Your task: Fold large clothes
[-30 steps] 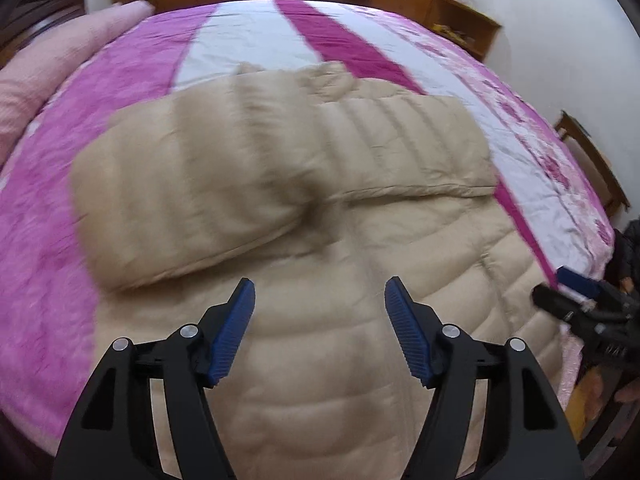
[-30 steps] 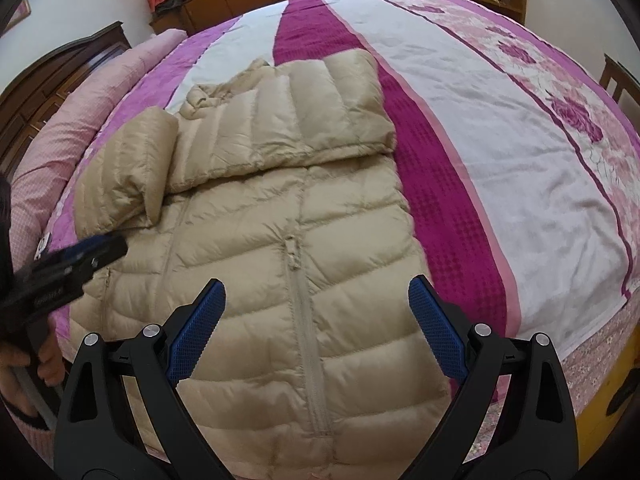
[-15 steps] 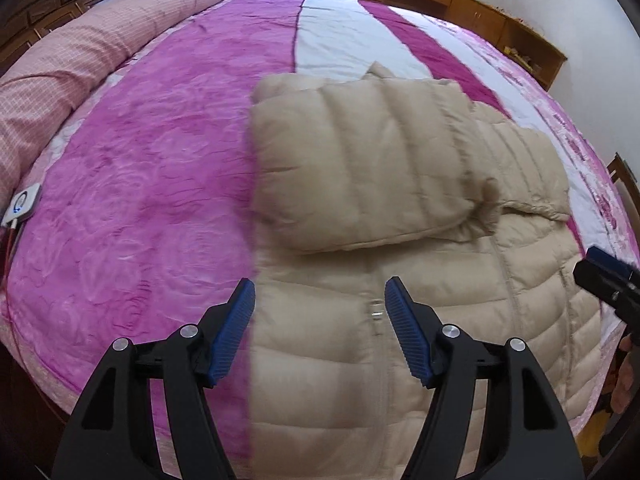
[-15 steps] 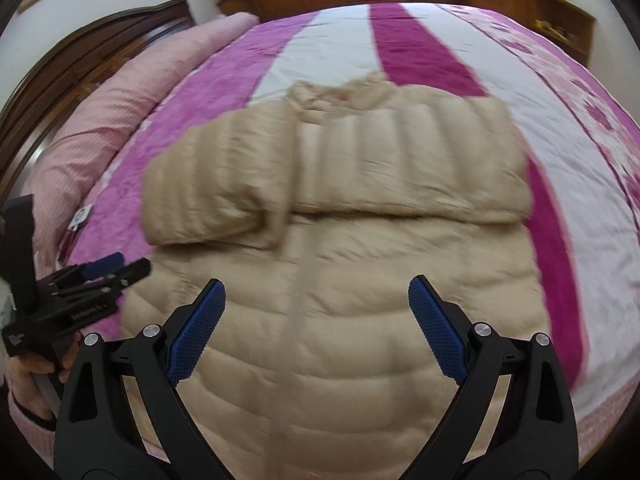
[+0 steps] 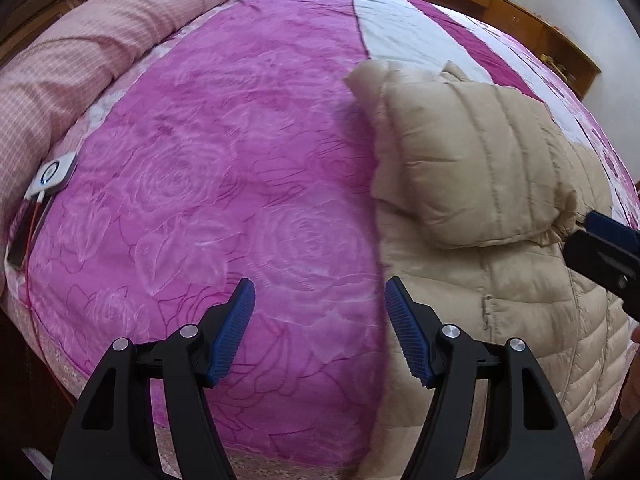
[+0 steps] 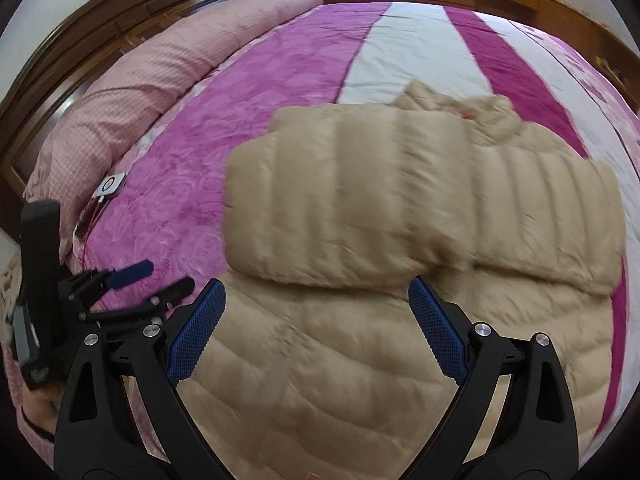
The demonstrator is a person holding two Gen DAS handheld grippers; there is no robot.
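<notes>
While both claws hang above it with nothing between their pads, a large bed (image 6: pixel 280 92) fills both views, covered by a magenta spread with embossed roses and broad white and dark pink stripes. Along its far left side lies a long pink checked bolster (image 6: pixel 160 80), backed by a dark wooden headboard (image 6: pixel 132 12). On the spread rests a beige quilted puffer jacket (image 6: pixel 340 360), front up, its sleeves folded across the chest and its collar toward the far side of the bed. Over the jacket's lower front hangs the right claw (image 6: pixel 316 332), its blue pads spread wide and touching nothing. Just left of the jacket's edge, over bare spread, the left claw (image 5: pixel 318 330) also stands well apart and empty. Near the bolster sits a small white controller (image 5: pixel 54 172) with a cord.
</notes>
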